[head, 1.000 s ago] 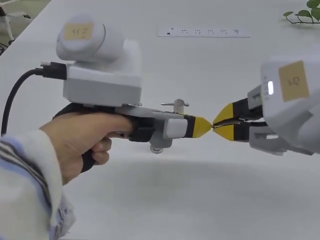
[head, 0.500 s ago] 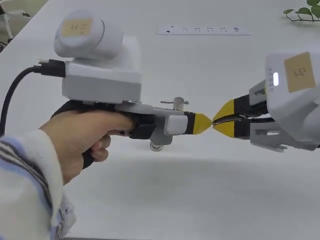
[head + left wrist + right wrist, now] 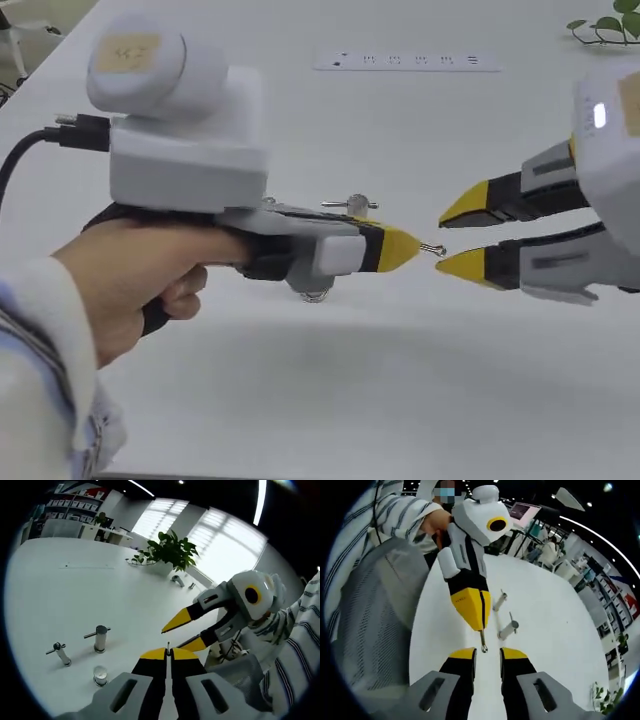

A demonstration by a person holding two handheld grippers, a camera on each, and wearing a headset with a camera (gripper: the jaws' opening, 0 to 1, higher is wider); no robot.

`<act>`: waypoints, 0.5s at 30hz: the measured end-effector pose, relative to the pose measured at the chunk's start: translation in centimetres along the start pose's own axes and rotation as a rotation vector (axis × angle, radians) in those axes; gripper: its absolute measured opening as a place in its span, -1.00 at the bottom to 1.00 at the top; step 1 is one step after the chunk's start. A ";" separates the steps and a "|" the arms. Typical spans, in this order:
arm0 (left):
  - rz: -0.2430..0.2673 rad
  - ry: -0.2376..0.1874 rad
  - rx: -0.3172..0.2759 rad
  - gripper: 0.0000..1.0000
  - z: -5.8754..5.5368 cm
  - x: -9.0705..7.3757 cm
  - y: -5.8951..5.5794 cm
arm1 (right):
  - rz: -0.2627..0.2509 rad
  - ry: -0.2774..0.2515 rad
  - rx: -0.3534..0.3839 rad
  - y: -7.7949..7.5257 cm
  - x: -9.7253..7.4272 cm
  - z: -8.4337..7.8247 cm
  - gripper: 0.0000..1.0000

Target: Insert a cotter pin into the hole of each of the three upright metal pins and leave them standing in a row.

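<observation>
Yellow-tipped left tongs [image 3: 415, 248] clamp 1 cotter pin [image 3: 432, 249], its end between the spread right tongs [image 3: 441, 243]. Likely a regrip; next, thread it through the seemingly bare upright pin [image 3: 100, 675] beneath the left tongs.

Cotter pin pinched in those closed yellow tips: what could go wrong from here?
The cotter pin is gripped only by one end in the left gripper, and the right gripper is open, so it might swivel or slip out. The metal pin nearest the left gripper seems to have no pin yet and stands free on the table; a sideways push while threading could topple it.
</observation>
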State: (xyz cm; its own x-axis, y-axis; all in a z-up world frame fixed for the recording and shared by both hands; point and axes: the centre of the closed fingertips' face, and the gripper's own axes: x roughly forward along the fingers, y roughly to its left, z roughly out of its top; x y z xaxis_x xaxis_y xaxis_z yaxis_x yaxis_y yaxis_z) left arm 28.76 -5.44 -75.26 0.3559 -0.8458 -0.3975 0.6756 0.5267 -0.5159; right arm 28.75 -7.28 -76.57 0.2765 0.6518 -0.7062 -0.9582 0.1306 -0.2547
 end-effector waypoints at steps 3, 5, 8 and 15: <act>-0.018 -0.007 0.065 -1.00 0.2 -0.3 -0.3 | 0.051 -0.040 0.079 0.5 -0.3 0.2 -0.60; -0.052 -0.019 0.127 -1.00 0.4 -0.7 -0.8 | 0.088 -0.071 0.126 0.8 -0.6 0.3 -0.60; -0.103 0.001 0.236 -1.00 0.1 -1.1 -1.6 | 0.132 -0.097 0.173 1.2 -0.9 0.2 -0.62; -0.150 0.028 0.417 -1.00 -1.4 -1.3 -2.6 | 0.222 -0.116 0.211 3.1 -1.2 0.6 -0.66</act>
State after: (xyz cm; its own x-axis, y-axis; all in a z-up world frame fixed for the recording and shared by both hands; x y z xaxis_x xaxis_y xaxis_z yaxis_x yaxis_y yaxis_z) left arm 25.71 -5.60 -74.47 0.2204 -0.9047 -0.3647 0.9233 0.3141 -0.2211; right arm 25.37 -7.17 -76.10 0.0606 0.7611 -0.6458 -0.9916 0.1198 0.0481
